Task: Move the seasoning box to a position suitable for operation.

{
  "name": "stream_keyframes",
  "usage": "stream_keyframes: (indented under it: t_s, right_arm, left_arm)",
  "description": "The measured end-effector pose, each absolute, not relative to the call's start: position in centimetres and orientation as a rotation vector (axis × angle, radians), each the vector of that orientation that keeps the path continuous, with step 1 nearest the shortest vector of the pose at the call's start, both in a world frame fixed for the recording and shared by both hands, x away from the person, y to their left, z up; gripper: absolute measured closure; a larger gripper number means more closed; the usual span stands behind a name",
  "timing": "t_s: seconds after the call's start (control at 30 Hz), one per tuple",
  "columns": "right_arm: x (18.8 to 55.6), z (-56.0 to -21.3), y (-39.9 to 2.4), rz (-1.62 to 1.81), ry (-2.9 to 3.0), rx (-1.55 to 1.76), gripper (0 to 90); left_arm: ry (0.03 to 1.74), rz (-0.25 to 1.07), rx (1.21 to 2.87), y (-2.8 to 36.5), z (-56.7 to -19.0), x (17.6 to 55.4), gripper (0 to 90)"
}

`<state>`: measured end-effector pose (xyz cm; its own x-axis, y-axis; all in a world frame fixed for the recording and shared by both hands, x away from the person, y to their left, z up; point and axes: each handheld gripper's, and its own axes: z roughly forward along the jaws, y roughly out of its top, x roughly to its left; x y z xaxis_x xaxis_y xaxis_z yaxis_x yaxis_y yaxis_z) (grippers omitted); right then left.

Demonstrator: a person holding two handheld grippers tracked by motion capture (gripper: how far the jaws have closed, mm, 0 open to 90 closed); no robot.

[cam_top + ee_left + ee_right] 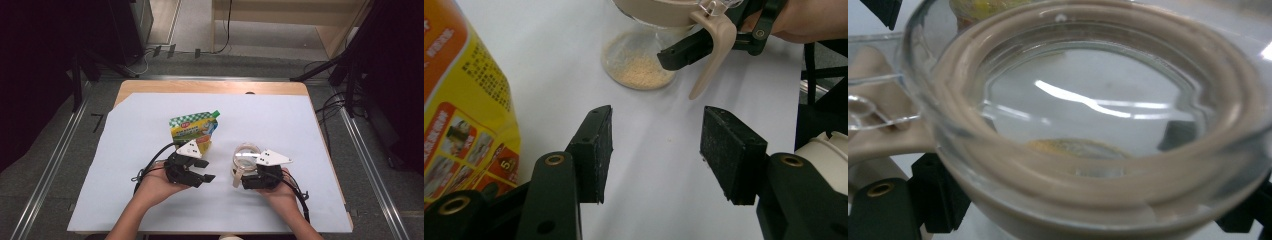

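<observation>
High view first: a wooden worktop (150,86) covered with a white sheet (280,125) carries a green-and-yellow spouted pouch (192,127) lying flat near the middle, its green cap pointing toward the far right corner. Just to the right of the pouch, toward the near edge, stands a clear glass jar (246,159) with a beige rim and a beige flip clasp hanging off its left side. The right gripper (252,179), carried in the person's right hand (280,192), sits against the jar from the near side; in the right gripper view its black jaws show on either side of the jar's wall (1088,125), pinching the jar just under the beige ring, and a thin layer of yellowish powder (1073,147) lies on the jar's bottom. The left gripper (200,175), in the left hand (157,187), rests close to the near end of the pouch, pointing toward the jar. In the left gripper view its jaws stand spread about halfway with bare white sheet between them and nothing in their gap; the pouch (464,110) lies at the left, and the jar's base with powder (639,65) and the beige clasp (716,50) sit ahead, near but apart from the pads.
</observation>
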<state>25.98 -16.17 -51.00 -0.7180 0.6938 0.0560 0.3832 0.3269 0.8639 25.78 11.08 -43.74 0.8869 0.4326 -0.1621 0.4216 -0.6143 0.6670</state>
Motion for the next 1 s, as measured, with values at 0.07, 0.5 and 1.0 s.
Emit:
stream_keyframes:
  t_s: [0.07, 0.5, 1.0]
  right_arm:
    - [26.0, -51.0, -16.2, 1.348, 2.273, 0.965, 11.7]
    - [25.7, -49.9, -17.4, 1.364, 2.334, 1.056, 9.7]
    - [23.5, -48.1, -20.6, 1.333, 2.372, 1.057, 24.9]
  left_arm:
    - [0.610, 0.021, 2.309, 10.9, -43.8, 25.7, 47.4]
    - [0.617, 0.017, 2.301, 10.1, -43.7, 26.0, 48.6]
    - [0.581, -0.011, 2.321, 7.9, -43.4, 26.6, 59.0]
